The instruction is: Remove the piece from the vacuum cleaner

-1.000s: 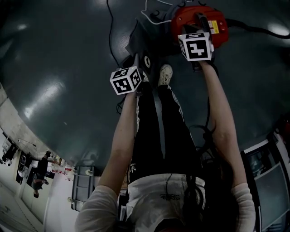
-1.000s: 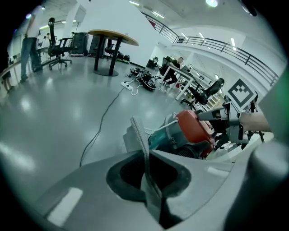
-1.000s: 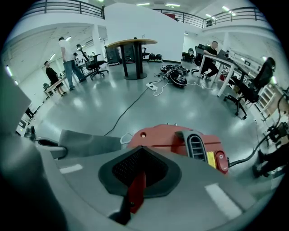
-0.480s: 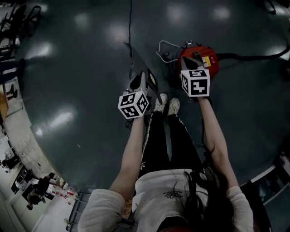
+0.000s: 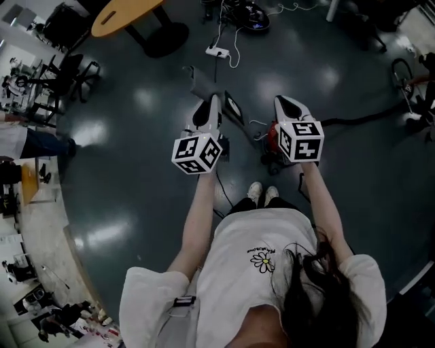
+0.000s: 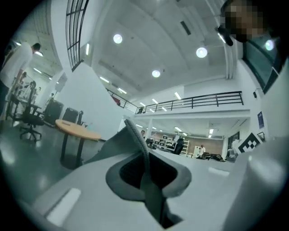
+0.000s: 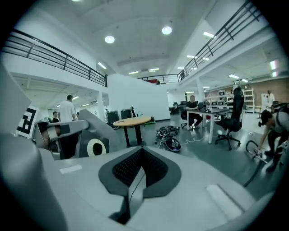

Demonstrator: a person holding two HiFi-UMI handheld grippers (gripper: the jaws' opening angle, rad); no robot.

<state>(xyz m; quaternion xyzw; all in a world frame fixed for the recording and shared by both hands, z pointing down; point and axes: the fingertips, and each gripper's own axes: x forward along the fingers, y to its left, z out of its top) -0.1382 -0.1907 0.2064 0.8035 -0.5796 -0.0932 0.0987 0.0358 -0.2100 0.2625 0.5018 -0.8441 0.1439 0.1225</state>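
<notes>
- Head view, far left: desk chairs (image 5: 68,71) and a standing person (image 5: 24,139) sit at the edge of the floor, well apart from you. A round wooden table (image 5: 126,15) is cut off at the top.
- Your left gripper (image 5: 214,102) is held out in front of you. Its jaws are clamped on the grey piece (image 5: 202,87), which juts ahead of the tips, off the floor and apart from the vacuum cleaner.
- In the left gripper view the piece (image 6: 106,144) rises from between the closed jaws as a thin grey edge. It blocks the middle of the view, and its full shape is hard to read there.
- Past the piece, a power strip (image 5: 216,51) with a white cable lies on the floor.
- The red vacuum cleaner (image 5: 271,134) stands on the floor between your two grippers, just ahead of your shoes (image 5: 264,194). It is mostly hidden behind your right gripper (image 5: 284,102).
- The right gripper view shows that gripper's jaws pressed together with nothing in them. The piece (image 7: 92,131) shows at that view's left.
- A black hose (image 5: 360,119) trails off to the right from the vacuum cleaner.
- At the far right edge a bent-over person (image 5: 416,102) is cut off and hard to make out.
</notes>
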